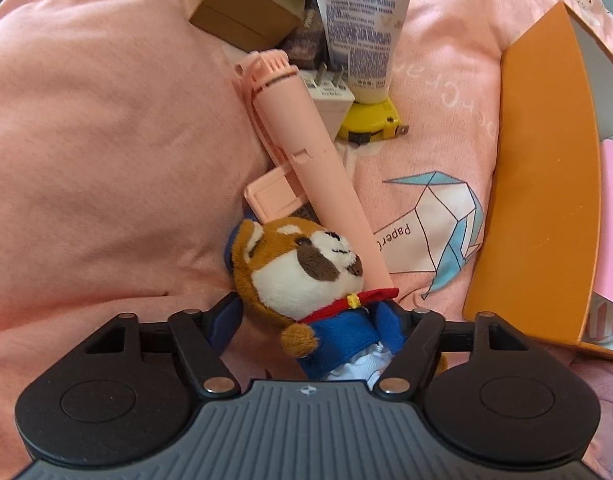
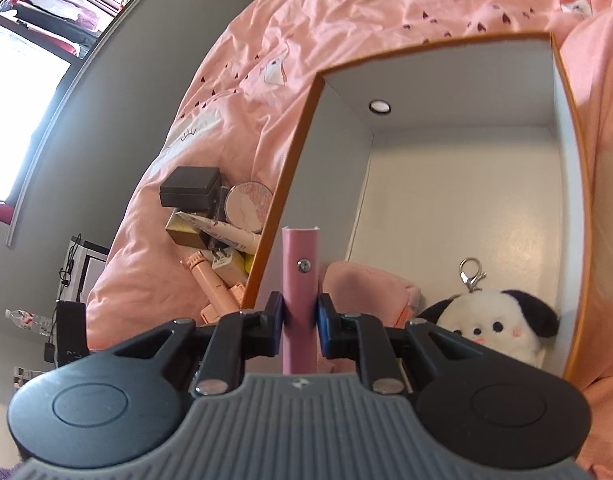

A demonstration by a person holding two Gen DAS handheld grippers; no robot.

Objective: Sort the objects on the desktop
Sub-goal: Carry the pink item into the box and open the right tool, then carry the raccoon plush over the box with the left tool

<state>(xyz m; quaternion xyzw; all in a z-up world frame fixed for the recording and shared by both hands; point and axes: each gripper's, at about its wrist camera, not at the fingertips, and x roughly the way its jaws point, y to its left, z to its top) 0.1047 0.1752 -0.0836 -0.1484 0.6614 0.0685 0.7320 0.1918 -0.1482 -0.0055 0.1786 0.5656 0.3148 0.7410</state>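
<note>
Two tongs over a pink bed (image 1: 106,140). Orange box (image 2: 446,200), white inside, lies open ahead of the right tongs (image 2: 300,322), which are clamped narrow on an upright pink booklet (image 2: 300,280); a panda plush keychain (image 2: 502,328) sits inside, right of them. Left tongs (image 1: 318,320) stand wide, straddling a red panda plush (image 1: 302,272), pads not visibly pressing. A pink handheld fan (image 1: 306,152) lies just beyond it.

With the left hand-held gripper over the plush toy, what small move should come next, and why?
Probably close the left hand-held gripper: its open fingers already straddle the red panda plush's blue-jacketed body, which still lies on the pink bedding outside the orange box.
</note>
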